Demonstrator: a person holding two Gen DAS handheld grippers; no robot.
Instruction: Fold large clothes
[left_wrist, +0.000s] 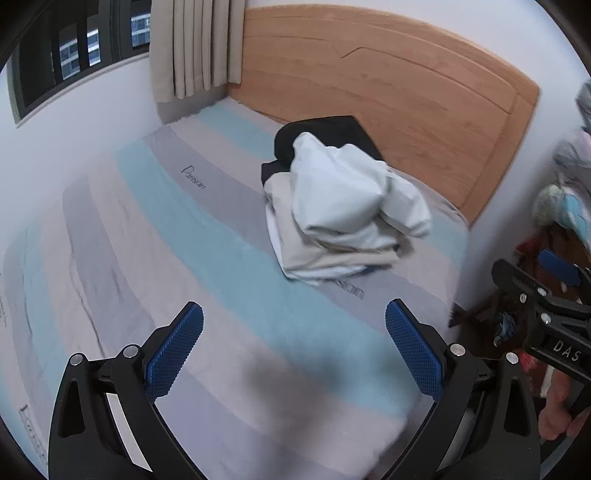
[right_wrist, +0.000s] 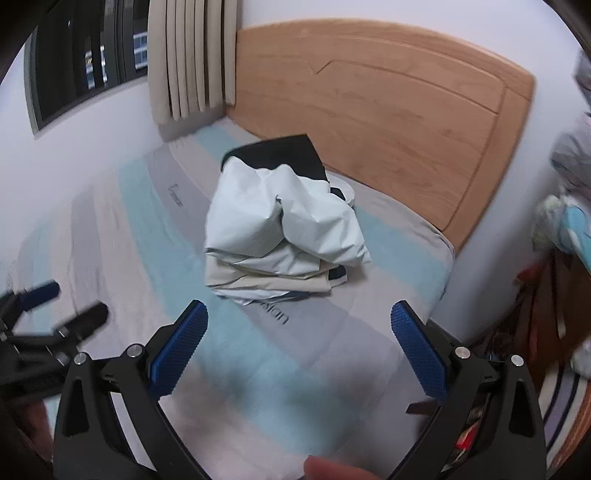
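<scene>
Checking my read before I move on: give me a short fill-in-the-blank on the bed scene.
1. The pile of clothes lies on the striped ___.
2. The top garment in the pile is pale; the one at the back is ___.
3. The right gripper has its jaws ___, nothing between them.
4. Behind the pile stands a ___ headboard.

Missing: bed; black; open; wooden
</scene>
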